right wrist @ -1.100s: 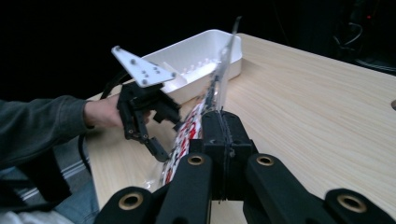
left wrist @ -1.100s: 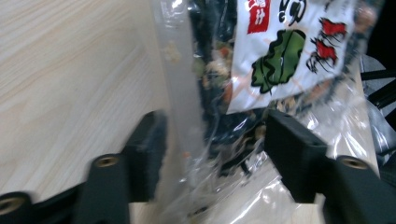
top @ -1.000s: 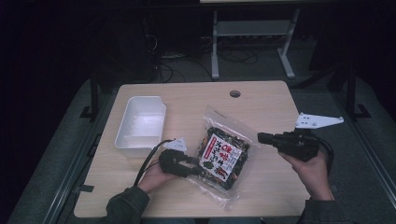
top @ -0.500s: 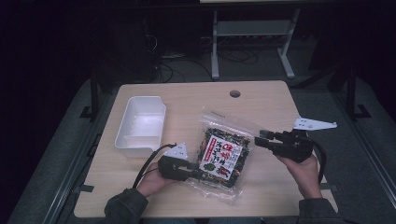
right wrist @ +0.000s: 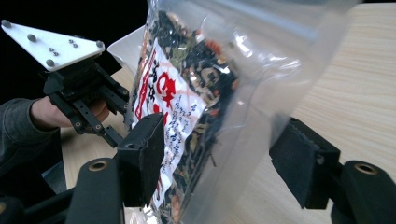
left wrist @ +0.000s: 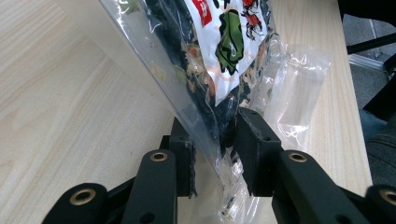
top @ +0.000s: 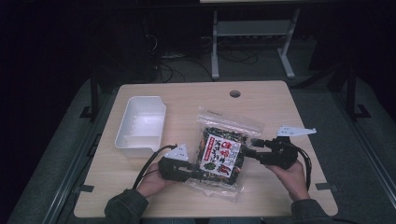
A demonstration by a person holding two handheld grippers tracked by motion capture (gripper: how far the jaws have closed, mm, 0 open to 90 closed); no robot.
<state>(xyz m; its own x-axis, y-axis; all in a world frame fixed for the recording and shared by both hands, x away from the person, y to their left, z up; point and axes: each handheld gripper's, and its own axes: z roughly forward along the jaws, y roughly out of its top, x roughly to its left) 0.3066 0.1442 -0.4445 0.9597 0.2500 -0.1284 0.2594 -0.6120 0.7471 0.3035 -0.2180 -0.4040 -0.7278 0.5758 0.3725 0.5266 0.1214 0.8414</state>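
High view: we see clear snack bag [top: 222,154] mid-table [top: 196,102], dark dried mix inside, red-and-white label. Left gripper [top: 195,173] clamped on bag's near-left edge. Right gripper [top: 250,149] jaws just opening, straddling bag's right side, pads apart from film. White tray [top: 141,125] left of bag, well apart.

From my remote seat: a pale wood-grain tabletop [top: 187,100] with a round cable hole [top: 235,94] near its far edge. A white plastic tray [top: 141,123] sits at left; a clear snack bag [top: 223,151] lies mid-table, its near-left edge raised.
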